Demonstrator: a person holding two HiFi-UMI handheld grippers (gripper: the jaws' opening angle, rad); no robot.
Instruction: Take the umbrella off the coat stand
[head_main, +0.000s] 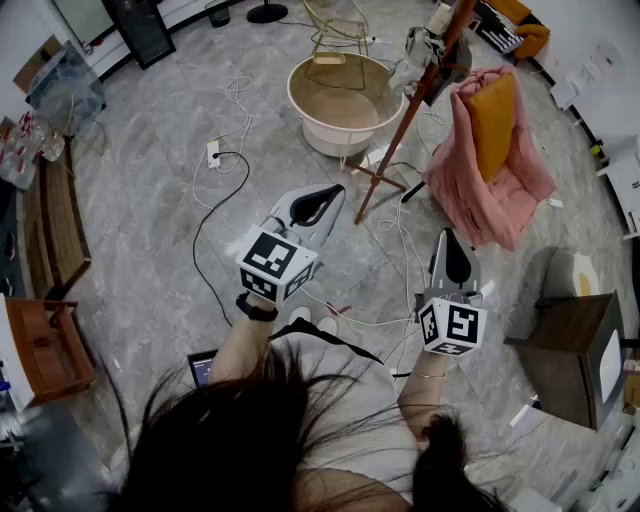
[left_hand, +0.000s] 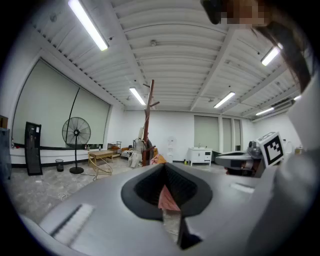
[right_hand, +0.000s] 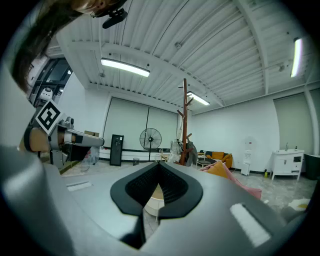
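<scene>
The brown wooden coat stand (head_main: 405, 110) rises from the grey floor ahead of me, beside a white tub. A pale grey bundle (head_main: 418, 52) hangs near its top; I cannot tell which part of it is the umbrella. The stand also shows far off in the left gripper view (left_hand: 148, 125) and in the right gripper view (right_hand: 185, 120). My left gripper (head_main: 335, 190) is held level, well short of the stand's foot, jaws shut and empty (left_hand: 164, 165). My right gripper (head_main: 450, 235) is beside it on the right, also shut on nothing (right_hand: 159, 164).
A white tub (head_main: 345, 100) stands left of the stand. A pink cloth with an orange cushion (head_main: 490, 170) is draped to its right. Cables (head_main: 215, 200) trail over the floor. A dark wooden cabinet (head_main: 570, 350) is at right, a wooden bench (head_main: 50, 230) at left.
</scene>
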